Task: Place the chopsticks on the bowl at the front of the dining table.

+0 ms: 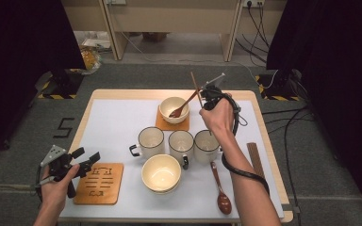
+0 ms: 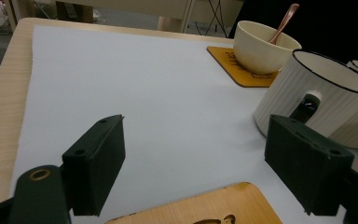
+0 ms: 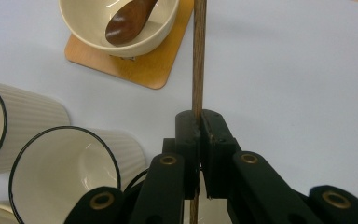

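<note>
My right gripper (image 1: 206,96) is raised over the far right of the white mat, shut on a thin wooden chopstick (image 1: 195,87). In the right gripper view the chopstick (image 3: 198,56) runs straight up from the closed jaws (image 3: 198,119), beside a cream bowl (image 3: 158,35) on a wooden coaster (image 3: 144,70). That bowl (image 1: 166,104) has a brown wooden spoon (image 1: 181,107) leaning in it. My left gripper (image 1: 87,160) hovers open at the near left over a second wooden coaster (image 1: 99,183). Nothing is between the fingers (image 2: 95,163) in the left gripper view.
Three white ribbed mugs (image 1: 181,143) stand in a row mid-table, with an empty cream bowl (image 1: 161,173) in front of them. Another wooden spoon (image 1: 220,190) lies near the front edge. A dark chopstick holder (image 1: 254,159) lies at the right edge.
</note>
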Available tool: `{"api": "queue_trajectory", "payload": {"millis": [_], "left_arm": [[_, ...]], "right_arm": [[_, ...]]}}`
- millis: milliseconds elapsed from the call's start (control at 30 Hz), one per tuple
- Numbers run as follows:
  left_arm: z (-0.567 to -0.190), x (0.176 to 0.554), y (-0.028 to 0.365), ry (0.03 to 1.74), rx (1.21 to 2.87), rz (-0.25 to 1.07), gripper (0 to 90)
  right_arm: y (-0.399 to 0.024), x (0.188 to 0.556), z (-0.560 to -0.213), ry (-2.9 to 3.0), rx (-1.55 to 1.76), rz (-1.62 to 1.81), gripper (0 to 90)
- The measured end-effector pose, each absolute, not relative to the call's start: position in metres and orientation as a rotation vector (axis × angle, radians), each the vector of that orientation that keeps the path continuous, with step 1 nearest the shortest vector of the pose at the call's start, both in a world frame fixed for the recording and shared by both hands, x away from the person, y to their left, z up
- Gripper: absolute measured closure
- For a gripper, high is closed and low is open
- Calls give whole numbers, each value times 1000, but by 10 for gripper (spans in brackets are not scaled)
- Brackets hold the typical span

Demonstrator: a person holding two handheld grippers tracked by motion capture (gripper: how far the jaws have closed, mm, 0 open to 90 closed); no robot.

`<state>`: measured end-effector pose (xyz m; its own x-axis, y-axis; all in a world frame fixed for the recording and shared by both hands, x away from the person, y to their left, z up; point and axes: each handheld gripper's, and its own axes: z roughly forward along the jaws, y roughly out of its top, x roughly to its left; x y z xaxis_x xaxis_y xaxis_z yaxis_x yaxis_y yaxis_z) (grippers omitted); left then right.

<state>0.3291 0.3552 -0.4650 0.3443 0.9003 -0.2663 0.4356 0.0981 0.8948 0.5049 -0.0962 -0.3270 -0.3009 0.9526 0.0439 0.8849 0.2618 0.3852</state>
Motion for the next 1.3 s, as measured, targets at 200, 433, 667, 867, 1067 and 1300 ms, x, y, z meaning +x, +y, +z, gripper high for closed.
{"api": "queue_trajectory", "payload": {"millis": [200, 433, 667, 867, 1067, 1300], "left_arm": [[-465, 329, 355, 1264, 1518, 535, 196], [-465, 329, 355, 1265, 1520, 533, 196], [-465, 329, 355, 1264, 1519, 535, 196], [-465, 329, 355, 1263, 1518, 536, 196], [-465, 329, 356, 1265, 1517, 535, 196], [-465, 329, 356, 1265, 1516, 533, 196]], "right_arm": [[-94, 508, -329, 2338, 1726, 504, 860], [-92, 510, -330, 2339, 1726, 502, 861], [-91, 512, -332, 2340, 1731, 503, 861], [-91, 515, -333, 2338, 1730, 508, 861], [-89, 518, -331, 2342, 1730, 514, 861], [-87, 521, -331, 2347, 1730, 513, 861]]}}
